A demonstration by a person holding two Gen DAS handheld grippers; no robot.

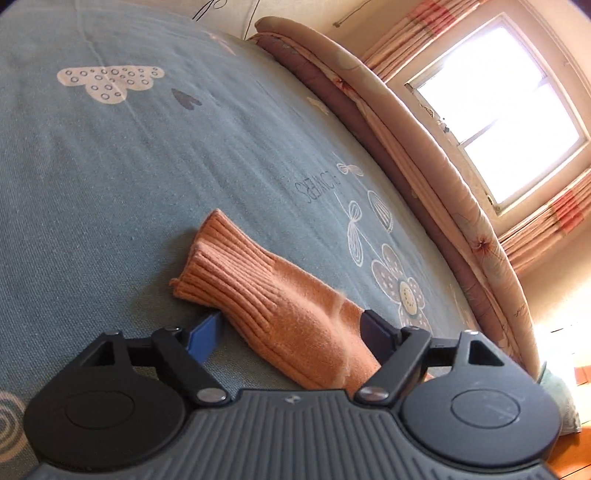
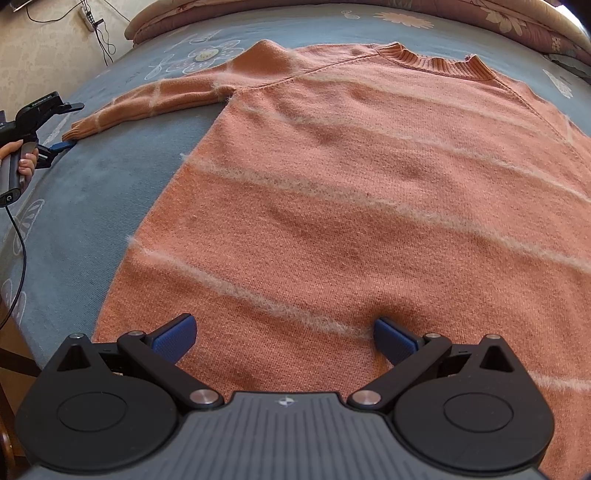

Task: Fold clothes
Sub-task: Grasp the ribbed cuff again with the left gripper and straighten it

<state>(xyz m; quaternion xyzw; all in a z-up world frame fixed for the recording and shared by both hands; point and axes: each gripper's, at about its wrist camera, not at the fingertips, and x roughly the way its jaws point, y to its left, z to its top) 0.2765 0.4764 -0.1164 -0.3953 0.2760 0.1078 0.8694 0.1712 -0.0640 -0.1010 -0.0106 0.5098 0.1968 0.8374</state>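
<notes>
orange sweater [image 2: 351,192] spread flat on bed [image 2: 92,206], blue-grey cover w/ flower + cloud prints. neckline [image 2: 439,64] at 12 o'clock in rt wrist view, hem toward 6. pale fuzzy stripes across body. one sleeve [image 2: 147,99] stretched out toward 9 o'clock, ribbed cuff [image 2: 79,129] at bed's edge.

left tongs [image 1: 291,332]: wide apart, blue pads [image 1: 205,336] either side of sleeve near cuff [image 1: 218,266], not pressing on it; sleeve lying loose on cover btwn them. rt finger [image 1: 378,332] just beside or touching knit, can't tell which. seen from rt wrist cam too at 9 o'clock, hand [image 2: 22,162] on grip, cable hanging down.

right tongs [image 2: 284,338]: wide apart too, blue pads [image 2: 173,338] hovering over lower body of sweater near hem, nothing btwn them but flat knit below. contact w/ fabric – can't tell.

rolled floral quilt [image 1: 424,147] along far edge of bed, 1–3 o'clock in left wrist view. bright window [image 1: 498,107] w/ striped curtains [image 1: 413,33] beyond. power strip [image 2: 86,14] + wires on floor at 11 o'clock in rt view.
</notes>
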